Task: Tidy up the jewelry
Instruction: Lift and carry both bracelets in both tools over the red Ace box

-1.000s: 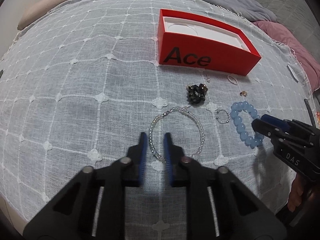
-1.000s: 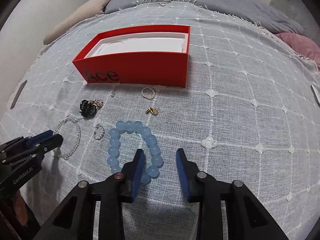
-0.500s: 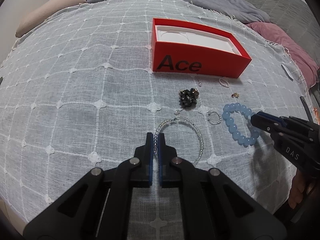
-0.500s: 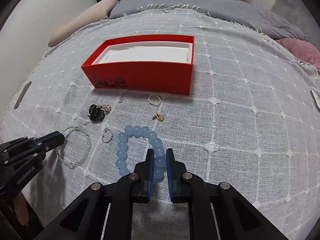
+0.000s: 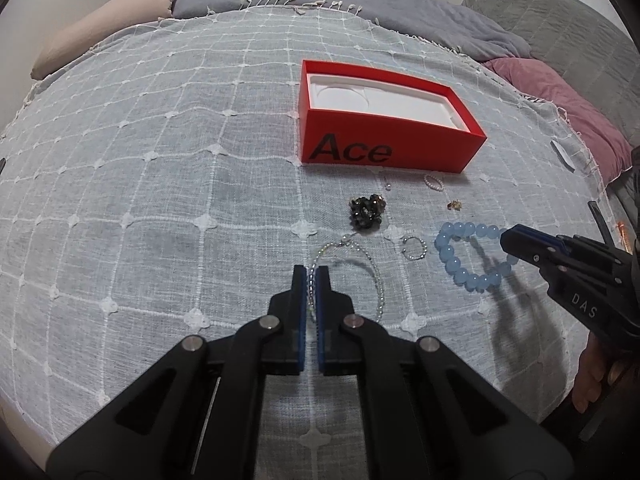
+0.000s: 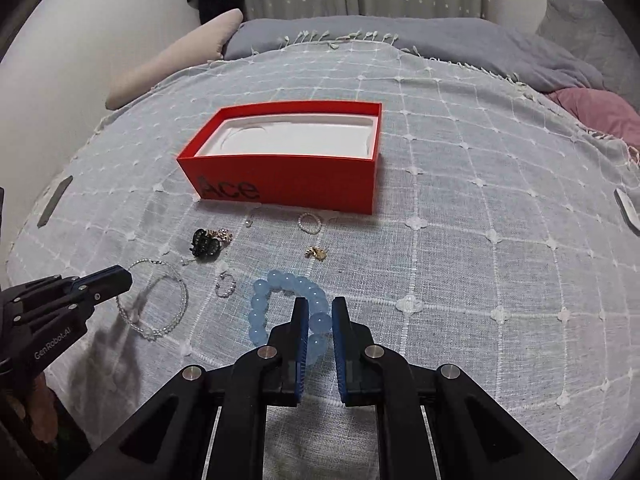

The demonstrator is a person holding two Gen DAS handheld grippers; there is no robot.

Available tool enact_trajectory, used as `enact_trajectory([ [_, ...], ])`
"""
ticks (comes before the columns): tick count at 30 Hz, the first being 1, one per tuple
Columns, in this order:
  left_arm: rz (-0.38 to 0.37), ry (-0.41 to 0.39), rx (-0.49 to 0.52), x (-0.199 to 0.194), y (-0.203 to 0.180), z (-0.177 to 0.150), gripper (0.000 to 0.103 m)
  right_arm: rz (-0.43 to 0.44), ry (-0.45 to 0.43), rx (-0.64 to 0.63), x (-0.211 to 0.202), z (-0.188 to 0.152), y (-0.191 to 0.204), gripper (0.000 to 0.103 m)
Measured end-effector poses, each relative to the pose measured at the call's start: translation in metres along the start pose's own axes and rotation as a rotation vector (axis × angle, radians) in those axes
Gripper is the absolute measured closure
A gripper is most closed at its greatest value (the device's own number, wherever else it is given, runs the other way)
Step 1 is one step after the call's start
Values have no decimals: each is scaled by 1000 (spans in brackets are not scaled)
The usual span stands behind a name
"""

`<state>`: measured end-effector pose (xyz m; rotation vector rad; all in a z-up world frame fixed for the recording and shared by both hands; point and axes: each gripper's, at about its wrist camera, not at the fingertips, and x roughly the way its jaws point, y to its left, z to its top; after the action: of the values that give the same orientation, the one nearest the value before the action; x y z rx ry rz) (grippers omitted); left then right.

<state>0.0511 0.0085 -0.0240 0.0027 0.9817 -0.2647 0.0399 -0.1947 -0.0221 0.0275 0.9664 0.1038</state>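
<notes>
Tongs come first: the left tongs [image 5: 311, 276], black with blue pads, are clamped on the near side of a thin bracelet [image 5: 374, 270] of small clear faceted beads, the strand running up between the pads; its far loop lies on the bed. The right tongs [image 6: 320, 312], angled steeply down like the left, have just been closing and now pinch a round bead of the blue bracelet [image 6: 264, 300], a ring of smooth, translucent pale-blue spheres whose far arc rests on the cloth. Both sit on a bedspread [image 5: 160, 160], a gauzy white weave over grey with a raised grid and small flower knots. Between the two bracelets lies a small silvery ring [image 5: 413, 247]. Just beyond is a dark, glossy clustered piece [image 5: 366, 210] with gold bits at one edge, then a tiny gold charm [image 6: 316, 253], a little pearl ring [image 6: 309, 223] and a thin pin or earring [image 5: 387, 184], too small to tell. Farther back stands the red box [image 5: 400, 156], a rectangular open carton lettered "Ace", its white moulded insert holding nothing. Behind it, a grey fringed blanket [image 6: 460, 46], a beige pillow [image 5: 112, 20] and a pink cushion [image 5: 560, 92].
</notes>
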Motion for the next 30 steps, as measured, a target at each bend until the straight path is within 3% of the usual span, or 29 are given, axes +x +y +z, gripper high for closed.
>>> enact_trajectory([
  [30, -41, -61, -4, -18, -4, 7, 98, 33, -111, -39, -35, 7, 6, 92],
])
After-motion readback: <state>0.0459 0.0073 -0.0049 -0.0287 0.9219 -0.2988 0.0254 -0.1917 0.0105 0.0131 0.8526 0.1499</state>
